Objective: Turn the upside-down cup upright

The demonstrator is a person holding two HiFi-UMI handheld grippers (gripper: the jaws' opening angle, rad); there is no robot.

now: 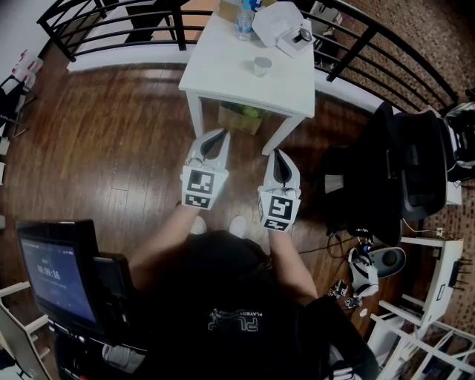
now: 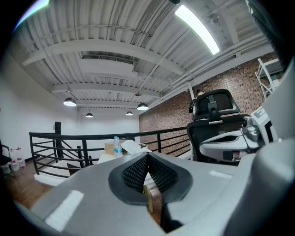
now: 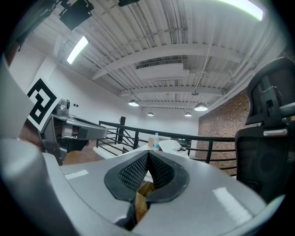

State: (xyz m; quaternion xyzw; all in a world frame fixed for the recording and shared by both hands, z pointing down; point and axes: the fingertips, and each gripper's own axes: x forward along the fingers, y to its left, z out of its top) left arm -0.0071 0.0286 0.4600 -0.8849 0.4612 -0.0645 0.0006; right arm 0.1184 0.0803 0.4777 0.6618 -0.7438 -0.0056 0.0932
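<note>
A small pale cup [image 1: 261,66] stands on the white table [image 1: 223,70], near its middle; whether its mouth faces down cannot be told at this size. My left gripper [image 1: 220,134] and right gripper [image 1: 278,154] are held side by side in front of the person, short of the table's near edge and pointing toward it. In the left gripper view the jaws of the left gripper [image 2: 147,155] meet at the tip with nothing between them. The right gripper [image 3: 148,154] looks the same in its own view: shut and empty. The cup is hidden behind the jaws in both gripper views.
A water bottle [image 1: 245,19] and a white box-like object [image 1: 286,31] sit at the table's far side. A cardboard box [image 1: 239,119] lies under the table. A black railing [image 1: 111,22] runs behind it. A black office chair [image 1: 415,167] stands right, a monitor [image 1: 59,271] near left.
</note>
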